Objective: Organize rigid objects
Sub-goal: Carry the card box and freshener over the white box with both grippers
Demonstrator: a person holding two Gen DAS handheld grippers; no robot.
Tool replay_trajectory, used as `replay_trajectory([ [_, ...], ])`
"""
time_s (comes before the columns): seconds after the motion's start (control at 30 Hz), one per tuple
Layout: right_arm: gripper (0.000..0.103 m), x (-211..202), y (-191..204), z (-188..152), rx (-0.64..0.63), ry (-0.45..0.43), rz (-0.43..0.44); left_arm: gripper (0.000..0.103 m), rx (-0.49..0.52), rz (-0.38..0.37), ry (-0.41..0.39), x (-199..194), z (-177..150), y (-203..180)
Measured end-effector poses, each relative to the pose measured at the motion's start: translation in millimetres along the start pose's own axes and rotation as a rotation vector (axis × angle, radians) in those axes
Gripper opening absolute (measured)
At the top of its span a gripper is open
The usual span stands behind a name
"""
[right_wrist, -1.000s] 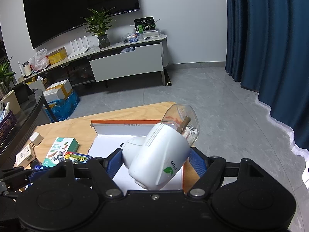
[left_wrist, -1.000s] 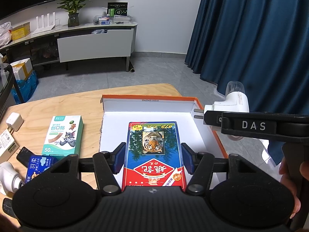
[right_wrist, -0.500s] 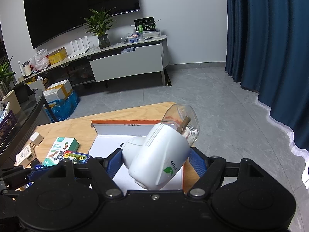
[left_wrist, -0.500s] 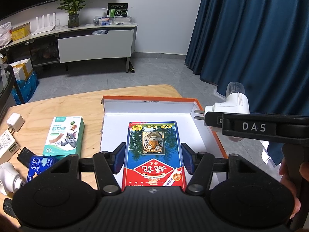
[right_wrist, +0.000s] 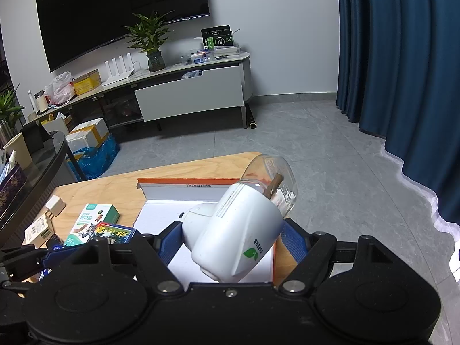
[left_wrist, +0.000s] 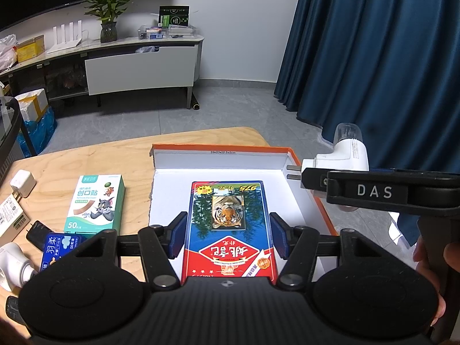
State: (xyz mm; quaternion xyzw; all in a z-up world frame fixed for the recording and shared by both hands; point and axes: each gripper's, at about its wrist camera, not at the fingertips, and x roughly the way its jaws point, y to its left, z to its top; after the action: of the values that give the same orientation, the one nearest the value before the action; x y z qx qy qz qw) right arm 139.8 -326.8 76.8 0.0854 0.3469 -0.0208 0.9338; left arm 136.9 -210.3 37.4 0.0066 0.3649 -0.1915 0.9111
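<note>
My left gripper (left_wrist: 227, 234) is shut on a red and blue tiger card box (left_wrist: 228, 224) and holds it over the white inside of an orange-rimmed cardboard box (left_wrist: 218, 162). My right gripper (right_wrist: 233, 243) is shut on a white plug-in device with a clear bottle (right_wrist: 238, 230) and holds it above the same box (right_wrist: 184, 185), at its right side. In the left wrist view the device (left_wrist: 343, 158) and the right gripper (left_wrist: 373, 191) hang over the box's right wall.
On the wooden table (left_wrist: 95, 161) left of the box lie a green plaster box (left_wrist: 96, 201), a blue packet (left_wrist: 59, 248), a white charger (left_wrist: 23, 181), a carton (left_wrist: 10, 215) and another white device (left_wrist: 13, 261). Blue curtains hang to the right.
</note>
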Motion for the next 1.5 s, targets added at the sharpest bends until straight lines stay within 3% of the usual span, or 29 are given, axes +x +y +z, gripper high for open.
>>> replay_trajectory([
  [1.5, 0.089, 1.8, 3.6, -2.0, -0.004, 0.008, 0.003, 0.060, 0.005, -0.001, 0.003, 0.6, 0.9, -0.9],
])
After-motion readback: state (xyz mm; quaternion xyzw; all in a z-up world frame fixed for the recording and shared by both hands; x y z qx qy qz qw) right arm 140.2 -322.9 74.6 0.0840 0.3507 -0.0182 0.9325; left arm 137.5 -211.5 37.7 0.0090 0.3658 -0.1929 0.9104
